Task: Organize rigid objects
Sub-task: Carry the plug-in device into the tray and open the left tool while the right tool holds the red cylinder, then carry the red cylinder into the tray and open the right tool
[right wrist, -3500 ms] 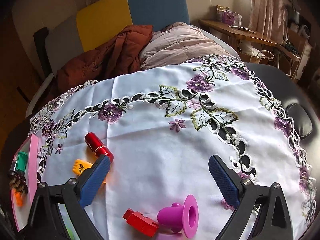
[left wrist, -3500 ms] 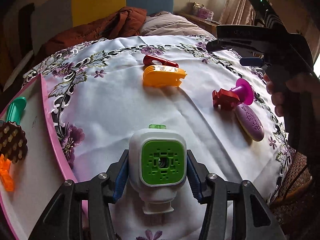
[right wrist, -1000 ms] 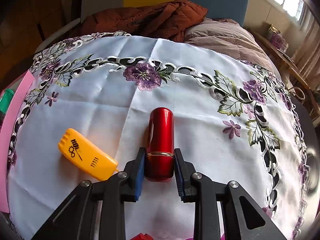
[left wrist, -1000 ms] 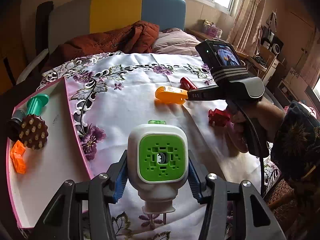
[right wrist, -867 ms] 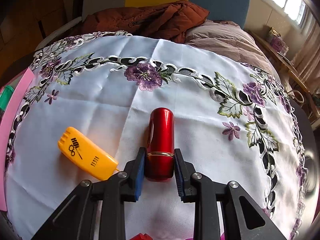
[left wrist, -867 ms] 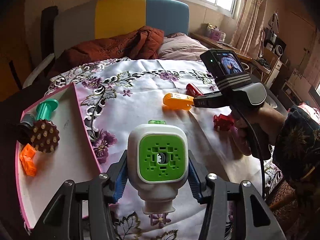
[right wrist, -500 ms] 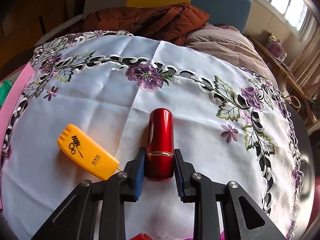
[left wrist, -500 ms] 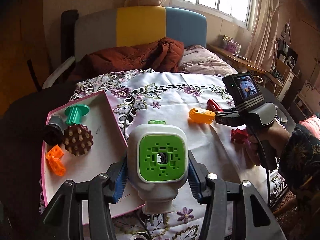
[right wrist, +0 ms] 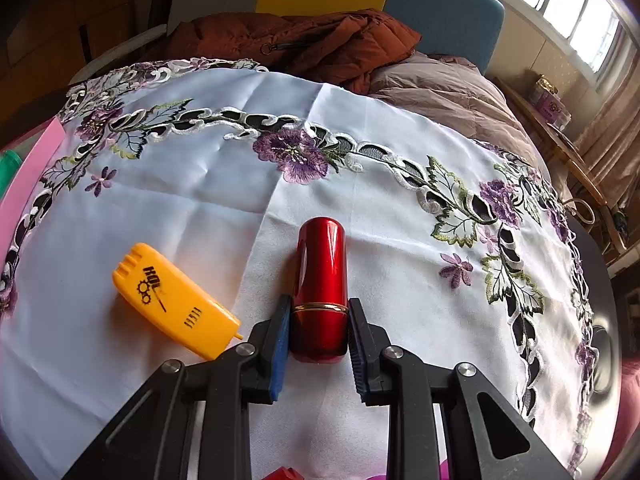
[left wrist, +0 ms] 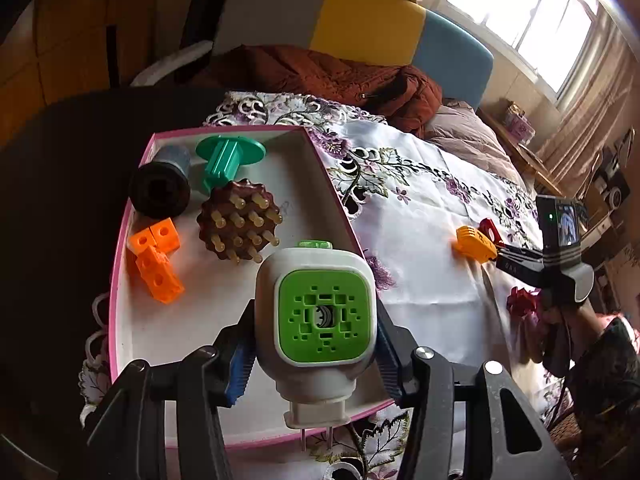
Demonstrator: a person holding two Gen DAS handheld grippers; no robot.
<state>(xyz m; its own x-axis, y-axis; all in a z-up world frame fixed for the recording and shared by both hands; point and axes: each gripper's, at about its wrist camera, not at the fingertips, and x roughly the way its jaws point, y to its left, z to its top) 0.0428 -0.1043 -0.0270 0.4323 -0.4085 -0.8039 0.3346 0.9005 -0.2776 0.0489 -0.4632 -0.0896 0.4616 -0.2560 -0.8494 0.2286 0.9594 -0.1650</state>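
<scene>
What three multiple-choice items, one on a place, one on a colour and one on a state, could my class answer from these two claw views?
1. Where does the orange block piece lie?
A. Inside the pink-rimmed tray
B. On the tablecloth beside the red cylinder
C. On the brown jacket

2. What colour is the face of the plug-in device in the left claw?
A. Blue
B. Green
C. Red

3. What is the right claw doing?
A. Open, holding nothing
B. Shut on the yellow case
C. Shut on the red cylinder

Answers:
1 A: the orange block piece rests on the floor of the pink-rimmed tray.
2 B: the plug-in device in the left claw has a green face.
3 C: the right claw has both pads pressing the red cylinder.
</scene>
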